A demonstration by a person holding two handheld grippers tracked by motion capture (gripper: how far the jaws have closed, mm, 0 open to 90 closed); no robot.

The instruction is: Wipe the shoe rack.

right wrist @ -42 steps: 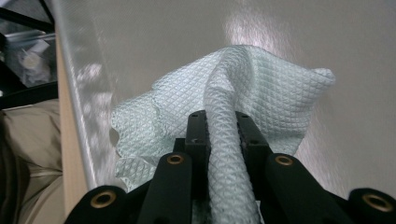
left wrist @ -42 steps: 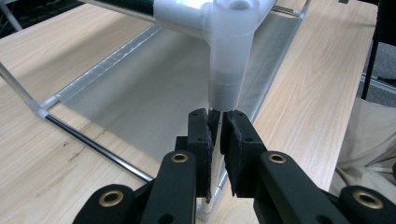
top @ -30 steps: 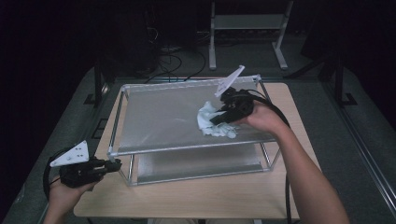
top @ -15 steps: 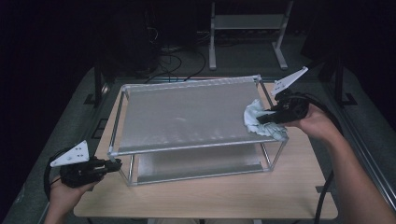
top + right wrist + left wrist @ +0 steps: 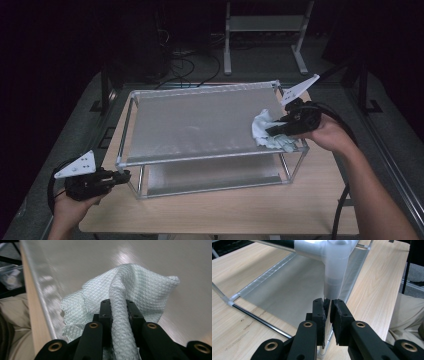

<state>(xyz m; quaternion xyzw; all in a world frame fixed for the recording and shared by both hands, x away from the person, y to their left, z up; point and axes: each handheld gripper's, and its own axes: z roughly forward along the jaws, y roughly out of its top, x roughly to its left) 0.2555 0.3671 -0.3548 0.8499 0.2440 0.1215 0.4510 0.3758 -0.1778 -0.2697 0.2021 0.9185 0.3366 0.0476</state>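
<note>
A metal rack with a silvery top shelf (image 5: 195, 125) stands on the wooden table. My right gripper (image 5: 275, 131) is shut on a pale green quilted cloth (image 5: 265, 134), which lies on the shelf near its front right corner. In the right gripper view the cloth (image 5: 145, 285) bunches up between the jaws of the right gripper (image 5: 117, 306) and spreads over the shelf surface (image 5: 100, 260). My left gripper (image 5: 125, 176) is at the rack's front left leg. In the left gripper view the left gripper (image 5: 328, 305) is shut on the thin leg, just under the white corner joint (image 5: 335, 267).
A lower shelf (image 5: 215, 175) sits under the top one. The wooden table (image 5: 225, 210) has bare room in front of the rack and to its right. A metal stand (image 5: 262, 30) and cables (image 5: 185, 60) lie on the floor beyond the table.
The right gripper has dragged the cloth from the shelf's middle right out to its right edge, then a little back to the left. The left gripper has stayed at the leg.
</note>
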